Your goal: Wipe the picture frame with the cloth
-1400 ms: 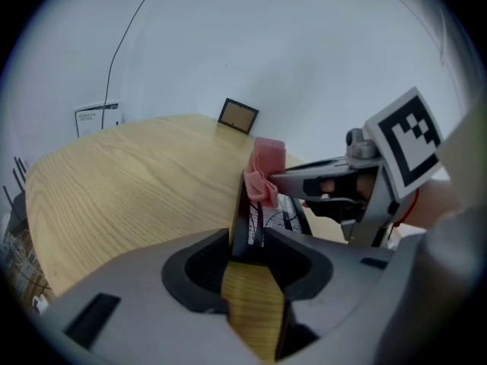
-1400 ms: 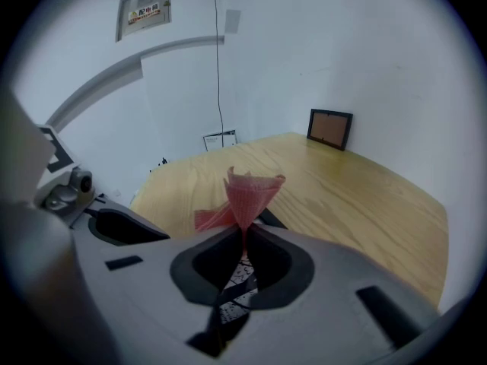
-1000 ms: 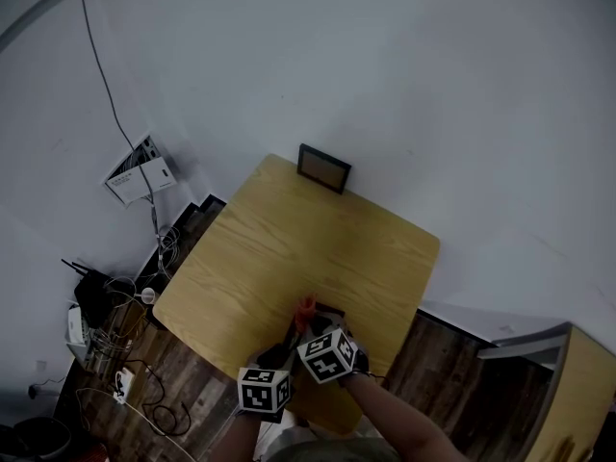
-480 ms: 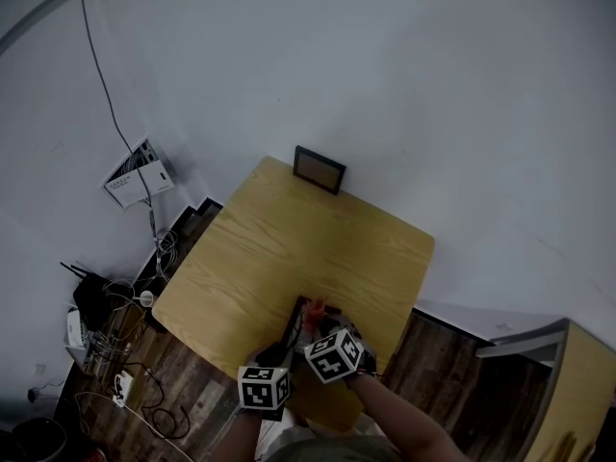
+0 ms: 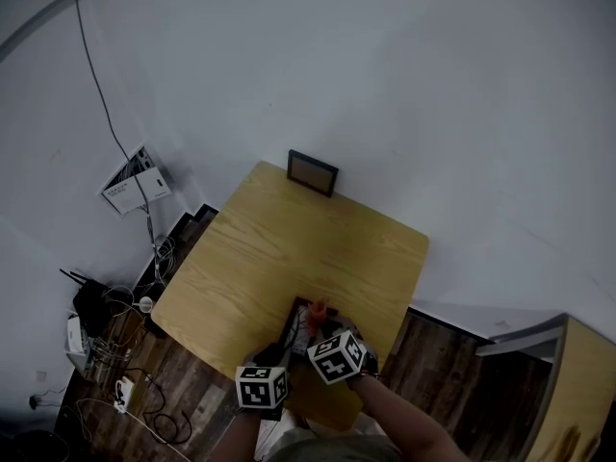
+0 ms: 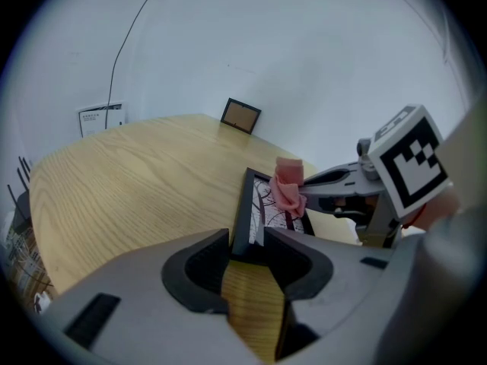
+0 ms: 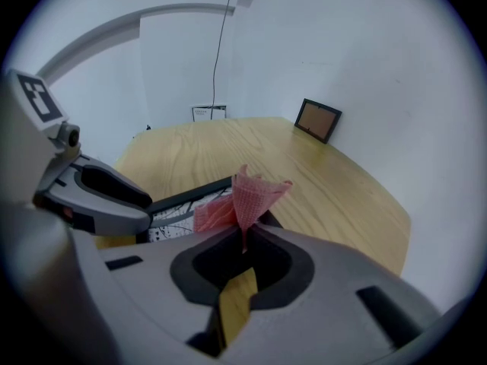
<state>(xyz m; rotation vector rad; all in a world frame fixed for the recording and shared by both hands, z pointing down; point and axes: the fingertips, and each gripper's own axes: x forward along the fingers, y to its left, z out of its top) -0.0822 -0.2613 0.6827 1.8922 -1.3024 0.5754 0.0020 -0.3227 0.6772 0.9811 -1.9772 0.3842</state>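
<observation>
Pink, finely textured cloth [image 7: 249,191] is pinched between the closed jaws of the right hand-held gripper [image 7: 245,234]. Its loose folds stand up ahead of the tips and seem to rest on the face of the black-edged picture frame holding a line-drawn print [image 6: 262,202]. The left hand-held gripper [image 6: 246,239] is clamped on that frame's near edge. It steadies the frame at the near side of the light wooden surface [image 5: 289,243], close to the person; the frame looks slightly tilted rather than flat.

Against a second ago in the head view, the cloth has moved from the frame's left part toward its right, and more of the dark border now shows beside it. Over the last half second little has shifted. I judge that a wiping stroke across the face is under way, with the border and part of the print probably still to cover.

A second small dark frame with a brown centre [image 5: 313,172] leans at the wall on the far edge, well apart.
</observation>
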